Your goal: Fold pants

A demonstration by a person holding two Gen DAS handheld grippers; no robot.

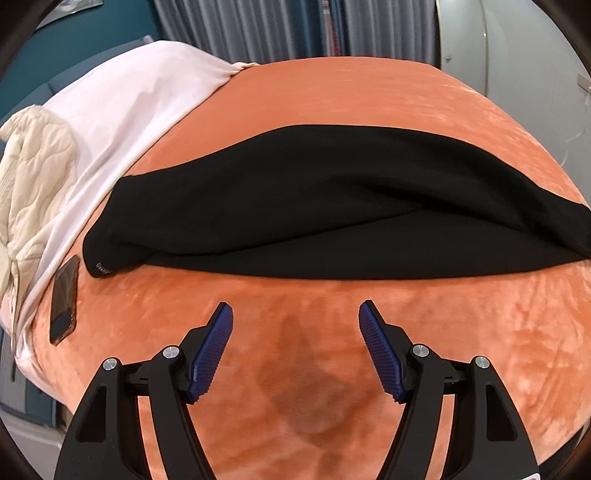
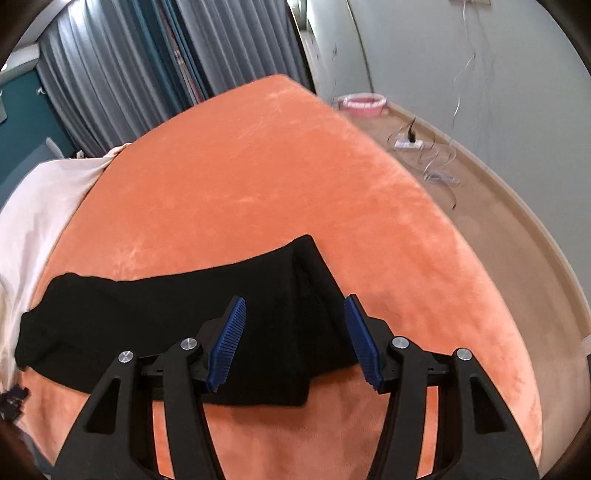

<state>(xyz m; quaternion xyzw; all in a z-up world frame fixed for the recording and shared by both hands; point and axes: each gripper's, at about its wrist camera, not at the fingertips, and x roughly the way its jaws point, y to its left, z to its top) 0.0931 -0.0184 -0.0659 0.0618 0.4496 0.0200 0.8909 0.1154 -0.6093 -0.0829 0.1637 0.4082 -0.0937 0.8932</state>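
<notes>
Orange bed (image 1: 332, 103): both tongs (image 1: 295, 314) (image 2: 295, 310) agape, empty, over pants (image 1: 295, 206)

The pants (image 1: 314, 206) are lying across the bed (image 1: 332, 96); a sheet (image 1: 122, 107) is draping its left side, with a phone (image 1: 65, 301) lying beside the pants' left end.

Orange blanket (image 1: 369, 96) lies bare in a broad strip between the left gripper (image 1: 295, 314) and the near edge of the black pants (image 1: 295, 206); nothing stands there. Jaws apart, empty. Beyond the pants, more bare blanket up to the curtains (image 1: 258, 29). Left side crowded: a phone (image 1: 64, 302) flat by the blanket's edge, a white sheet (image 1: 122, 110) and a quilted cream jacket (image 1: 33, 166) heaped alongside. The right gripper (image 2: 295, 314) hovers over the pants' end, jaws apart; to its right, open blanket, then floor with a power strip (image 2: 408, 144) and loose cables (image 2: 439, 173).
</notes>
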